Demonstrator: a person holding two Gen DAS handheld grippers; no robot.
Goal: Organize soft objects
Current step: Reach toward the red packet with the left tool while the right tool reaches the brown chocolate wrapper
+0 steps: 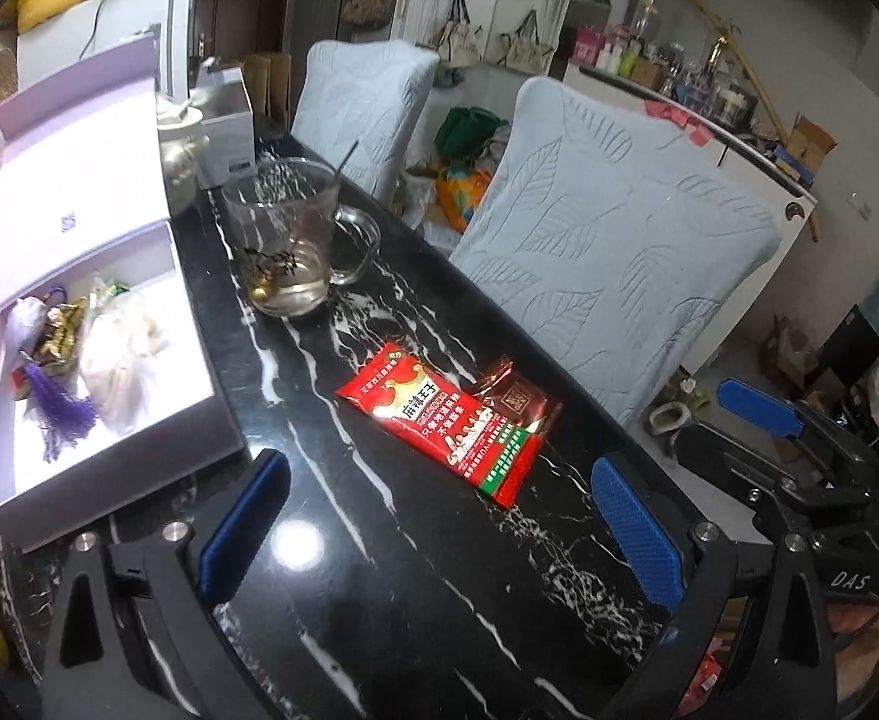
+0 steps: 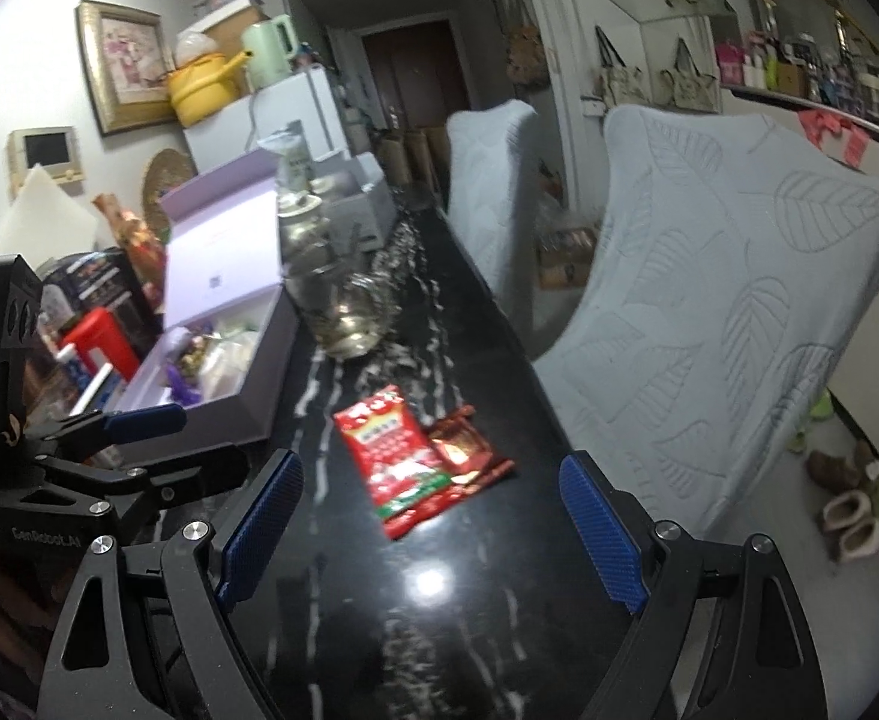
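Two snack packets lie on the black marble table [image 1: 379, 588]: a bright red one [image 1: 433, 414] [image 2: 391, 456] and a darker red-brown one [image 1: 520, 402] [image 2: 463, 450] overlapping its right side. My left gripper [image 1: 439, 516] hovers open just short of them, nothing between its blue pads. My right gripper [image 2: 433, 522] is also open and empty, the packets lying ahead between its fingers' lines. An open lavender box [image 1: 109, 474] [image 2: 229, 414] at the left holds a purple tasselled sachet [image 1: 58, 408] and a pale soft bag [image 1: 121, 366].
A glass mug [image 1: 289, 240] [image 2: 349, 318] with a little liquid stands behind the packets. Two chairs with pale blue leaf-pattern covers [image 1: 619, 252] [image 1: 361, 114] line the table's right edge. Boxes and a red item [image 2: 100, 342] crowd the far left. Slippers [image 2: 853, 516] lie on the floor.
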